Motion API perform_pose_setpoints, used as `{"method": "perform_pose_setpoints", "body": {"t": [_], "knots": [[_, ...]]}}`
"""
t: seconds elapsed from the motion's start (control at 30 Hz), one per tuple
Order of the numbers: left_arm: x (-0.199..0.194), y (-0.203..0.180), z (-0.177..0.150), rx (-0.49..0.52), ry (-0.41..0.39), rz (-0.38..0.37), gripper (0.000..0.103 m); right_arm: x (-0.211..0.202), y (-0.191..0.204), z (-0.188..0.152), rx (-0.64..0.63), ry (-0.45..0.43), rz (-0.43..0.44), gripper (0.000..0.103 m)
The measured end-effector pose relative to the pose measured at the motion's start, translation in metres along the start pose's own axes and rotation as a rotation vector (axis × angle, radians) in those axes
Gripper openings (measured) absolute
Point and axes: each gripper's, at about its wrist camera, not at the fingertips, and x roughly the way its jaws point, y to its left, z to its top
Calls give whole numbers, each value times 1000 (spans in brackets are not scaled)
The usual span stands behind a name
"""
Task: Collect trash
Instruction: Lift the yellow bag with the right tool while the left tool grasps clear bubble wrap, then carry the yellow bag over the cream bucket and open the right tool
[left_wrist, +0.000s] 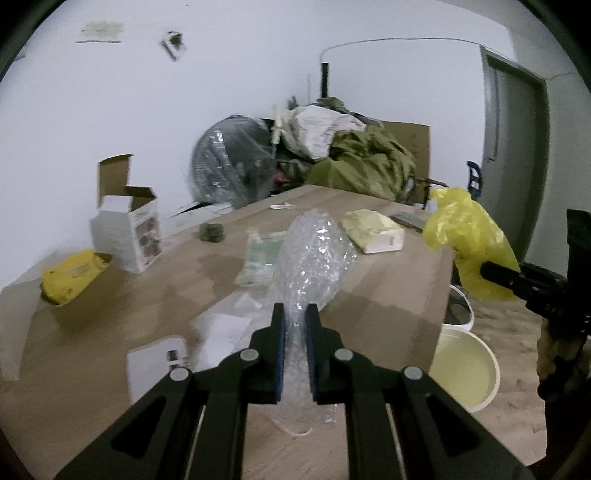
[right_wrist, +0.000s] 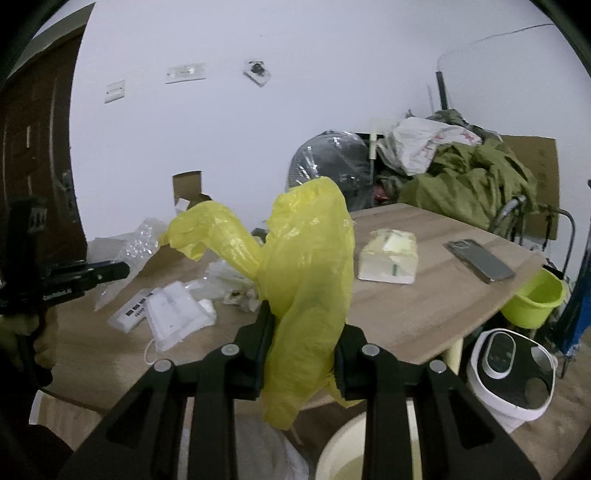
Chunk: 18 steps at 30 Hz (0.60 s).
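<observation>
In the left wrist view my left gripper (left_wrist: 294, 312) is shut on a crumpled sheet of clear bubble wrap (left_wrist: 314, 254), held above the wooden table (left_wrist: 399, 295). My right gripper (right_wrist: 303, 325) is shut on a yellow plastic bag (right_wrist: 310, 251), which bulges up between its fingers and flops over to the left. From the left wrist view the yellow bag (left_wrist: 465, 236) hangs off the right gripper (left_wrist: 493, 273) at the table's right edge. In the right wrist view the left gripper (right_wrist: 118, 271) reaches in from the left, bubble wrap (right_wrist: 136, 240) beyond it.
On the table lie white mailers and wrappers (right_wrist: 173, 310), a tissue pack (left_wrist: 373, 230), a phone (right_wrist: 478, 260), an open white box (left_wrist: 125, 236) and a yellow packet (left_wrist: 74, 273). A cream bucket (left_wrist: 465, 369), a green bucket (right_wrist: 535, 295) and a white appliance (right_wrist: 509, 365) stand on the floor.
</observation>
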Motion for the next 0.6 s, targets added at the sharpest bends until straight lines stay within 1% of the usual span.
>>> {"method": "perform_pose_setpoints", "body": {"t": [0.37,0.53,0.6], "knots": [[25,-48,5,80,22,-132,9,-30,-40,-22,82,9,-122,26],[39,-74,6,110,40,-189,9,-37,-59,-37,120,44,-171,27],[46,-84,6,120,49,-216,9,-37,-66,-44,124,72,-193,30]]}}
